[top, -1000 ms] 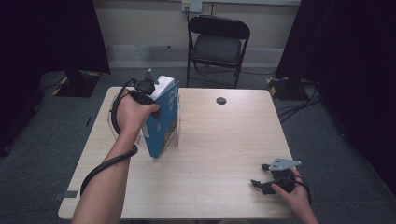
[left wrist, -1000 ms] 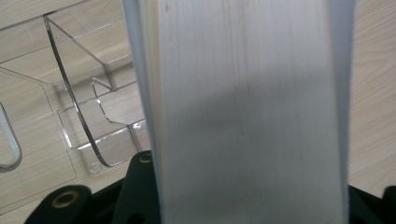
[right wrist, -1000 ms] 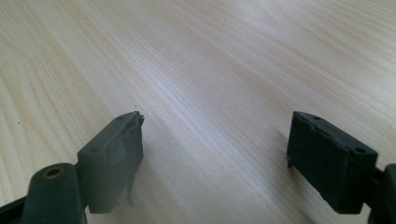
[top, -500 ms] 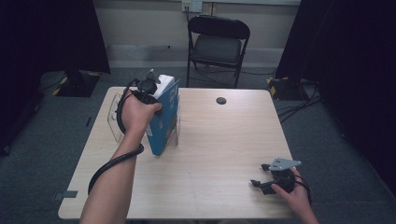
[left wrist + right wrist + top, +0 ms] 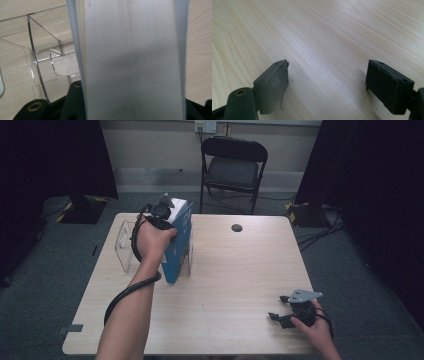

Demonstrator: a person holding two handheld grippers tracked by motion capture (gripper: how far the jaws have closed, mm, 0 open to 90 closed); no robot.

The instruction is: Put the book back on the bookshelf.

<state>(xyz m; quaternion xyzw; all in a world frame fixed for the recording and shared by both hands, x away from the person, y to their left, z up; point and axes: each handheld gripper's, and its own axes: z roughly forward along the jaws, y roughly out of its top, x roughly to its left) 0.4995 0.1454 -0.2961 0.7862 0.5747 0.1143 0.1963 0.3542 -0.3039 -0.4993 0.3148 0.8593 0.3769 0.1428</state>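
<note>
In the high view the left gripper (image 5: pixel 161 215) clamps the top edge of a blue book (image 5: pixel 178 245) that stands upright on the wooden table (image 5: pixel 235 270), just right of a clear acrylic holder (image 5: pixel 125 245), while the right gripper (image 5: pixel 286 312) rests with jaws spread near the table's front right corner, well apart from the book. In the left gripper view the book's pale page edge (image 5: pixel 132 60) sits gripped between the black jaws, with the clear holder (image 5: pixel 42 55) to its left. In the right gripper view the jaws stand wide over bare wood (image 5: pixel 324 37), holding nothing.
</note>
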